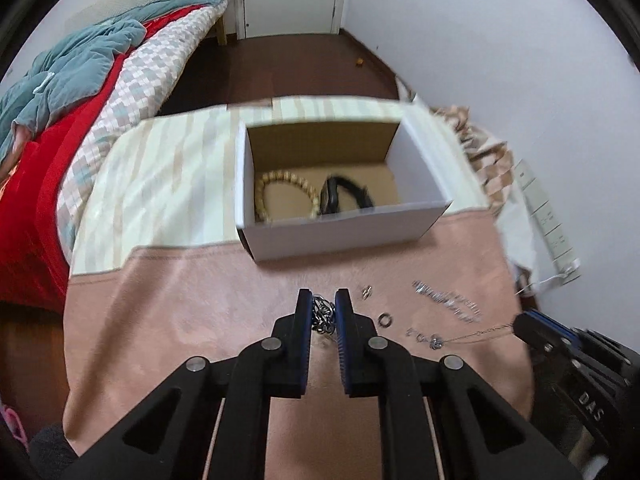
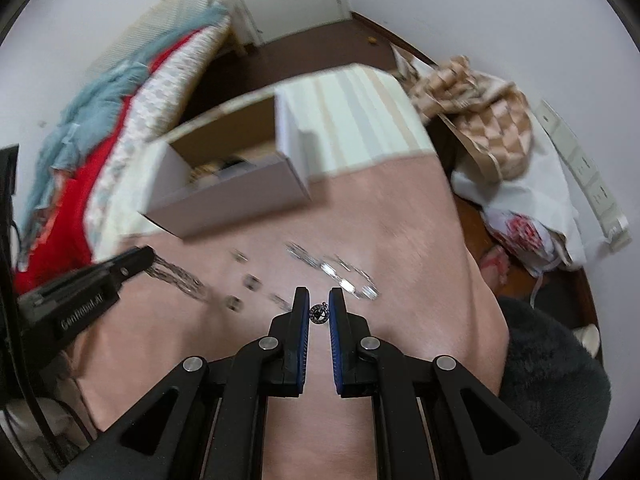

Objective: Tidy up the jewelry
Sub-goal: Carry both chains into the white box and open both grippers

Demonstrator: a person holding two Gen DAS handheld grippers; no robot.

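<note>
Left gripper point(image 1: 324, 300) fingers clamped on a bunched silver chain point(image 1: 322, 314); right gripper point(image 2: 319, 300) fingers pinching a small round silver pendant point(image 2: 319, 314). White cardboard box point(image 1: 344, 236) lies ahead of both; carry level, releasing only above its opening.

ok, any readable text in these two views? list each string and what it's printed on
"DAS" – on the black body of the right gripper, at the right edge of the left wrist view.
"GenRobot.AI" – white lettering on the side of the left gripper, in the right wrist view; blurred, so that spelling is a best guess.
No legible print on the white box or the power strip: none visible or too blurred to tell.
</note>
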